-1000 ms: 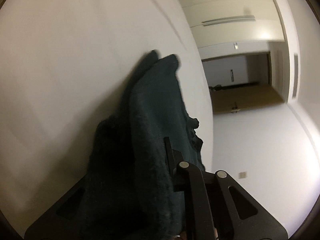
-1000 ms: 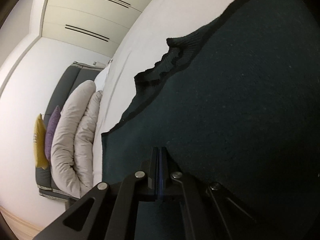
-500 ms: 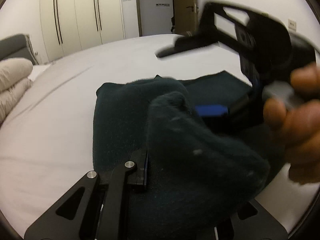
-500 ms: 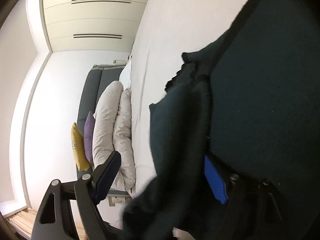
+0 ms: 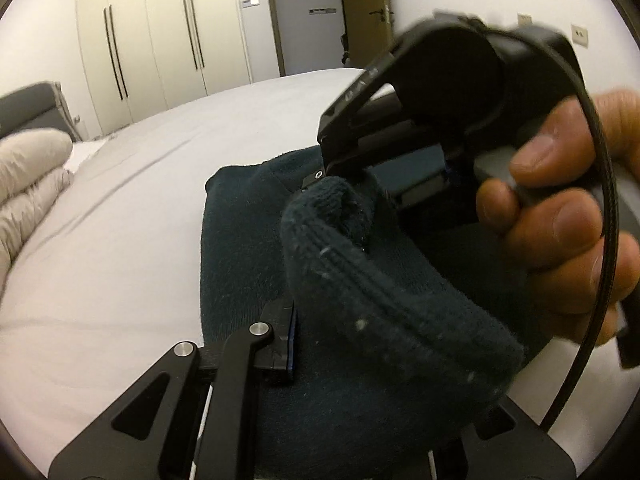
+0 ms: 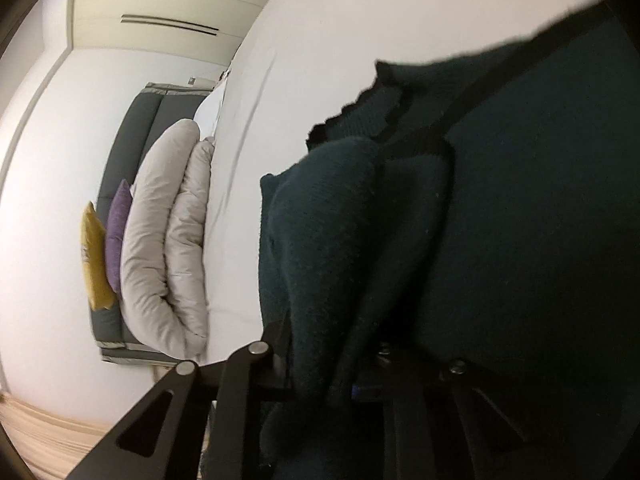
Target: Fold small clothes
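A dark green knitted garment (image 5: 248,264) lies on the white bed (image 5: 120,208). A thick rolled part of it (image 5: 384,304) lies between my left gripper's (image 5: 384,344) fingers, which stand wide apart; only the left finger (image 5: 280,332) shows, the other is hidden under cloth. My right gripper (image 5: 344,168), held by a hand (image 5: 560,216), is in front of it, pressed on the same fold. In the right wrist view the garment (image 6: 520,240) fills the right side, and a bunched fold (image 6: 320,264) sits between that gripper's (image 6: 344,376) fingers.
A rolled beige duvet (image 6: 160,240) and yellow and purple cushions (image 6: 104,248) lie against the grey headboard (image 5: 28,108). Cream wardrobes (image 5: 160,40) and a doorway (image 5: 312,16) stand beyond the bed.
My left gripper has swung round from the wall view to face across the bed and its fingers have opened. My right gripper opened, then closed on a bunched fold of the garment.
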Motion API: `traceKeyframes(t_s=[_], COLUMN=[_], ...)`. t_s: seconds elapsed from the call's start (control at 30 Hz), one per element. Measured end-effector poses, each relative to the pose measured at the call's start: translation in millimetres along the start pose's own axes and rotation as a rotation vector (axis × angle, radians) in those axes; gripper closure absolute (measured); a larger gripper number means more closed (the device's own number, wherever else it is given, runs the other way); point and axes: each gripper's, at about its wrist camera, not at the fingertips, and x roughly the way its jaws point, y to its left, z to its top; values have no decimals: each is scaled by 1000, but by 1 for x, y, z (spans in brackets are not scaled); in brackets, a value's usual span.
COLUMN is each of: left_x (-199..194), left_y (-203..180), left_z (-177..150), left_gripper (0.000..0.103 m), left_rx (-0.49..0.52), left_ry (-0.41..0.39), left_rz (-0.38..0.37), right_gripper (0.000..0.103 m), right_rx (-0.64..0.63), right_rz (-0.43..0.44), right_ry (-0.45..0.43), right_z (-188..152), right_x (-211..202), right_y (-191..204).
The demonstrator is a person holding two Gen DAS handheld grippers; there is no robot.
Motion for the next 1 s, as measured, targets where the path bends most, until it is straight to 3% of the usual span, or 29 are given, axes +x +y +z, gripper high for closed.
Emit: traceKeyframes(t_s=[0.23,0.4,0.6,0.67,0.7,0.73,0.77,0.9,1.0], left_x=[9,25,43,34,28,17,9,-15,-14], left_y=[-41,-91,-126,-126,-124,-120,-115,-66,-19], left_z=[28,55,44,34,28,20,15,-7,9], left_gripper=[92,91,79,73,62,39,32,29,29], left_rx=[87,164,234,254,259,270,274,239,73], left_ry=[-26,-41,51,70,73,72,66,13,-27], left_rz=[-31,-54,-84,-101,-123,-157,-171,-197,-196], right_gripper=[89,89,90,90,91,91,91,91,91], right_rx=[-88,-82,-6,10,10,12,16,15,-69], right_rz=[-69,-99,-154,-124,-118,-121,-121,-85,-86], right_ry=[-56,-123,-139,-157,-172,-180,-186,-249,-274], right_z=[8,22,33,31,30,29,30,30,28], right_x=[-52,-103,-122,-125,-127,-127,-131,-156,-170], right_y=[-9,-39,-98,-109,-112,-110,-111,-100,-76])
